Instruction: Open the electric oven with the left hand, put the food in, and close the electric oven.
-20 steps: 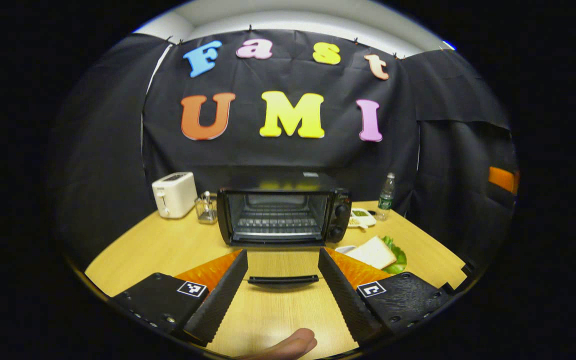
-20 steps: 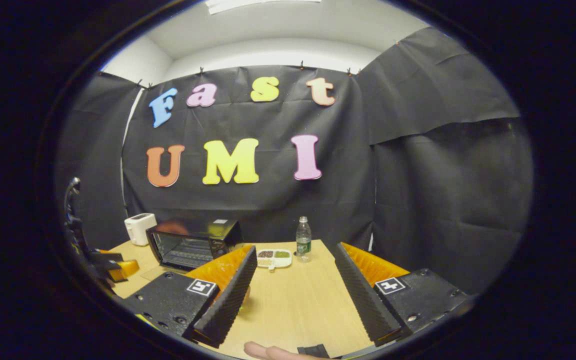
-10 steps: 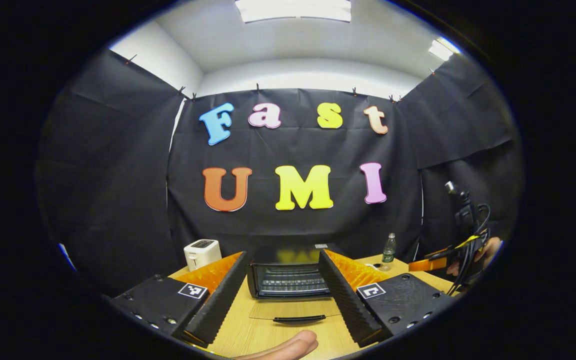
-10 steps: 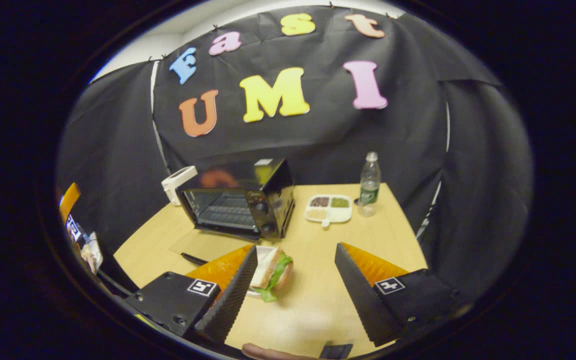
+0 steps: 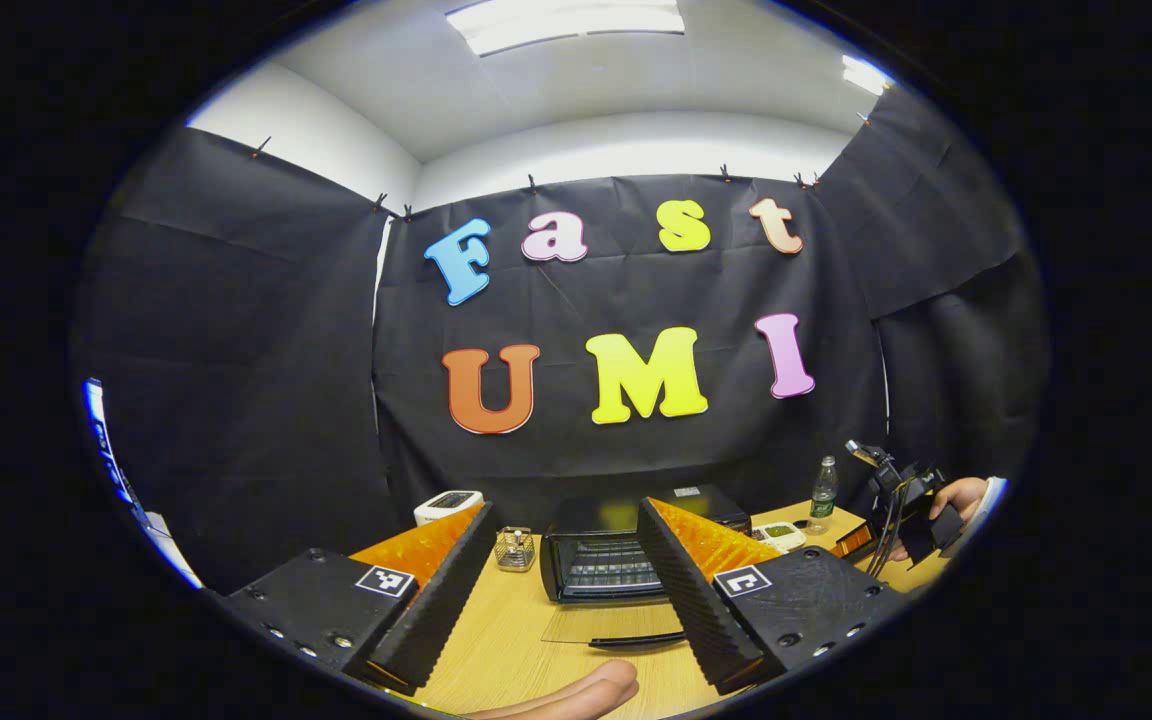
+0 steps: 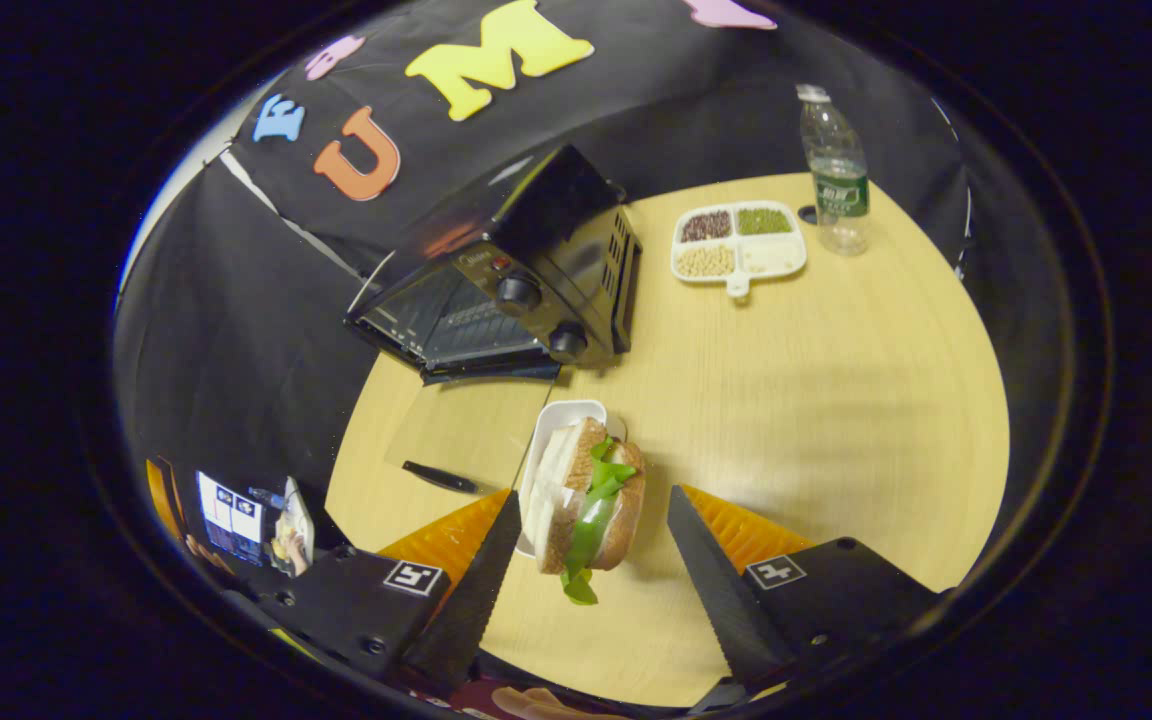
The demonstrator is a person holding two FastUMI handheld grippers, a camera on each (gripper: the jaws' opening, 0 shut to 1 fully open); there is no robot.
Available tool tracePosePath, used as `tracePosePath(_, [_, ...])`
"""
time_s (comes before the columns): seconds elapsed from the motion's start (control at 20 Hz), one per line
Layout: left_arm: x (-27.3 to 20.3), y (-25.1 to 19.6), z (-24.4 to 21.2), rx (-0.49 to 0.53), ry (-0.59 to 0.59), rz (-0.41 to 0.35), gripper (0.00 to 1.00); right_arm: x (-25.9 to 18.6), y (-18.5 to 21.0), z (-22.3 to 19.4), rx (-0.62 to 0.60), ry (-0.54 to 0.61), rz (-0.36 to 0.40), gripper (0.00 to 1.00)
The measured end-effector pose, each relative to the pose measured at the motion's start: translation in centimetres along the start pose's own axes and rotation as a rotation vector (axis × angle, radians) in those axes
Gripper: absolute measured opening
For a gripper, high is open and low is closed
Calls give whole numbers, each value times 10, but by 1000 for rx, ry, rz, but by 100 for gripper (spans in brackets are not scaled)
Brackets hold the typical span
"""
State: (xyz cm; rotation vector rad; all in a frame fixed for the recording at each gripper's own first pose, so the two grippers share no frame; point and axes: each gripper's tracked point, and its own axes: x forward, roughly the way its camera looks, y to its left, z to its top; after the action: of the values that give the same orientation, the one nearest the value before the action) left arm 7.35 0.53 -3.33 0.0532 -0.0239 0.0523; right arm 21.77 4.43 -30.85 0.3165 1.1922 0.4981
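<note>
Right tongs (image 6: 591,570) spread wide, sandwich (image 6: 586,505) between fingers, untouched; left tongs (image 5: 564,590) spread, empty.

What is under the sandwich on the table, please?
The sandwich lies on a small white dish; the dish's far end shows beyond the bread. The near part of the dish is covered by the sandwich, so its full shape cannot be seen. Green lettuce hangs out toward the right gripper.

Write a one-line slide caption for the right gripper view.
Open right gripper hovers over the sandwich on its white dish, electric oven door open.
</note>
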Motion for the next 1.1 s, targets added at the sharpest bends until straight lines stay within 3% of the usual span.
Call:
tracePosePath(0.25, [3,-26,-5,12,18,-52,95,23,-2,-3,97,114,81,87])
tracePosePath(0.3, [4,-28,-8,10,28,-55,95,26,-4,-3,115,128,87,81])
tracePosePath(0.4, [8,-27,-13,-6,55,-46,95,26,1,-5,155,155,129,51])
tracePosePath(0.45, [10,-28,-17,-16,70,-43,95,27,-3,-4,169,150,139,60])
tracePosePath(0.55, [12,-26,-25,-34,93,-39,95,25,-1,-4,163,144,152,53])
tracePosePath(0.6, [13,-25,-26,-36,97,-39,95,24,-1,-4,165,142,150,39])
tracePosePath(0.65, [13,-24,-27,-34,98,-40,95,24,0,-4,169,135,145,45])
tracePosePath(0.7, [14,-23,-28,-34,100,-38,95,23,1,-2,173,126,139,43])
tracePosePath(0.75, [15,-21,-29,-34,96,-38,95,21,2,-4,178,117,133,33])
tracePosePath(0.8, [15,-21,-28,-35,89,-46,95,18,4,-3,181,106,127,41])
tracePosePath(1.1, [9,-10,-32,-86,62,-108,95,-18,19,-3,224,-37,69,41])
